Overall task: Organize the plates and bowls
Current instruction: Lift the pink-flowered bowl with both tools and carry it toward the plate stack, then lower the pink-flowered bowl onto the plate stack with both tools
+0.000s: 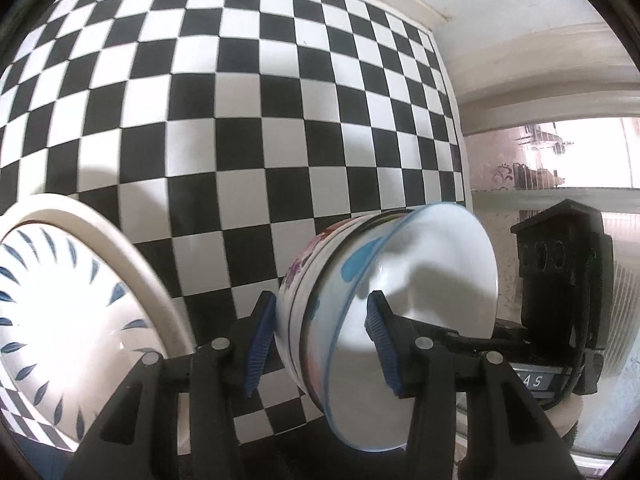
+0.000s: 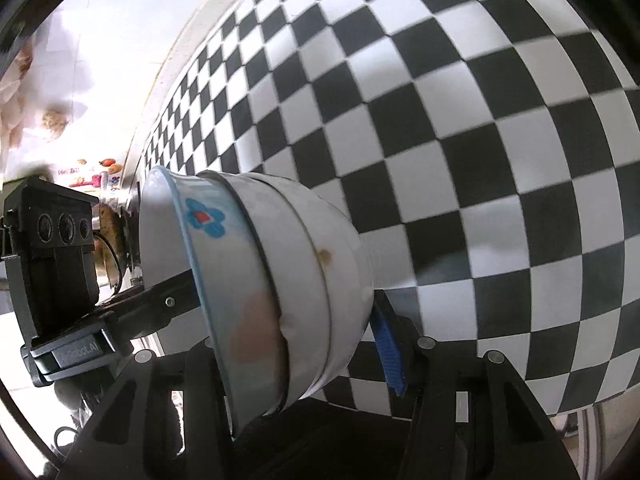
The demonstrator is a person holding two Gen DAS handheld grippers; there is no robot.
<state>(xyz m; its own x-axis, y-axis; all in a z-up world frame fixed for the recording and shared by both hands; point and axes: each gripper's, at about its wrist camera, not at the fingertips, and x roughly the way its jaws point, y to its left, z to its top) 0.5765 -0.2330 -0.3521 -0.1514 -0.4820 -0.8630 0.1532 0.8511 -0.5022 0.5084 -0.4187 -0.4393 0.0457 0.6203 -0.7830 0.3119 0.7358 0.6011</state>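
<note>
A stack of nested bowls (image 1: 360, 304) is held off the checkered table, tilted on its side. The inner bowl is white with a blue rim and blue flowers; the outer ones are white with floral prints. My left gripper (image 1: 320, 340) is shut on the stack, one blue pad outside and one inside. In the right wrist view the same stack (image 2: 280, 280) sits between the jaws of my right gripper (image 2: 304, 344), which is shut on it; its left finger is hidden behind the bowls. A white plate with blue leaf marks (image 1: 60, 320) lies at the left.
The black and white checkered tablecloth (image 1: 240, 120) fills the background in both views. The plate rests in a wider white dish (image 1: 132, 264). The other gripper's body shows at the right of the left wrist view (image 1: 560, 280) and at the left of the right wrist view (image 2: 56, 256).
</note>
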